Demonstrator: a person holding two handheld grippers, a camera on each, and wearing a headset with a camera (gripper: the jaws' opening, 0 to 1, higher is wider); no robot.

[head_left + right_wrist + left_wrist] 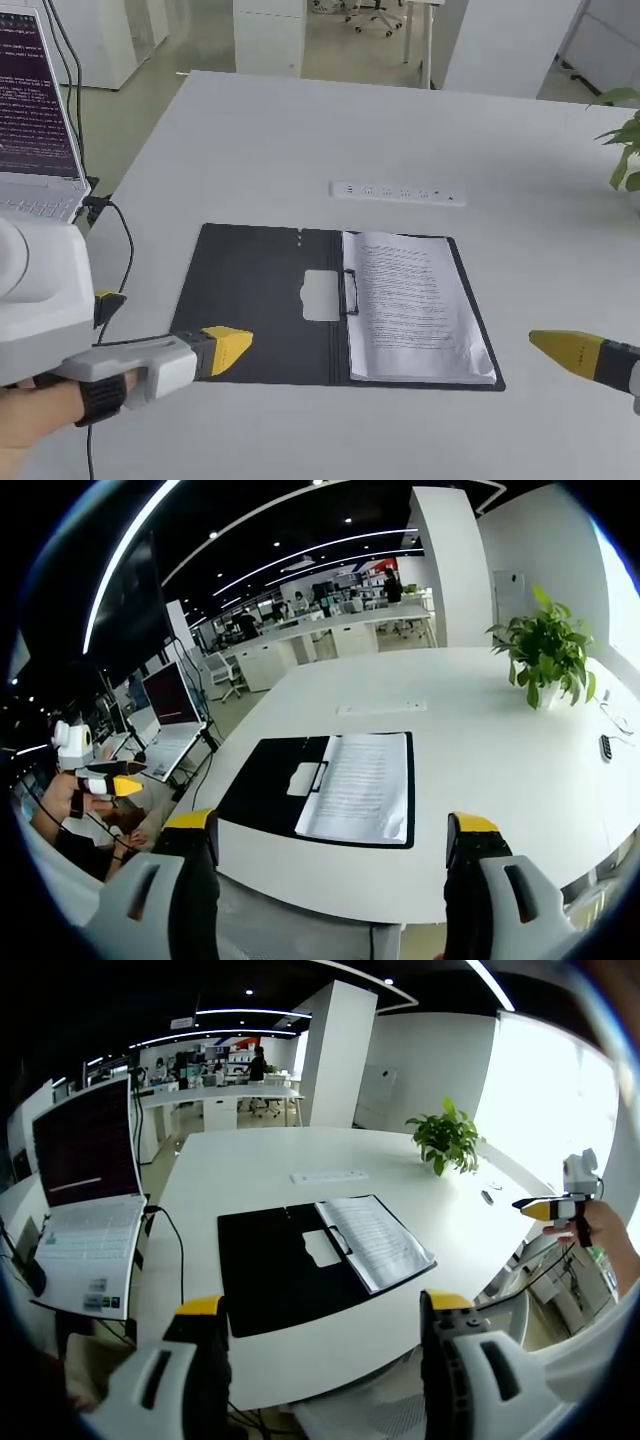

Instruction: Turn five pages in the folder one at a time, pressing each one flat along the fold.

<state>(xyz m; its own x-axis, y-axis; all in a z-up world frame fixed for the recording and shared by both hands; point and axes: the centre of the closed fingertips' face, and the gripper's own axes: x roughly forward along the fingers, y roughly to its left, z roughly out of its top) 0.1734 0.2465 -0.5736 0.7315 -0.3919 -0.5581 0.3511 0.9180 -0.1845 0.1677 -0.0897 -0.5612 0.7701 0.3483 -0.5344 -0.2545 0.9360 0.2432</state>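
The black folder lies open and flat on the white surface. A stack of printed pages sits on the folder's right half, and a clip holds it by the fold. The folder's left half is bare and black, with one small pale patch by the clip.

The left gripper is by the folder's near left corner. Its yellow-tipped fingers are spread wide apart and hold nothing. The right gripper is off to the right of the folder, not touching it. Its fingers are spread wide too, with nothing between them.

A white power strip lies just past the folder's far edge. An open laptop stands far to the folder's left. A green plant stands far to its right.
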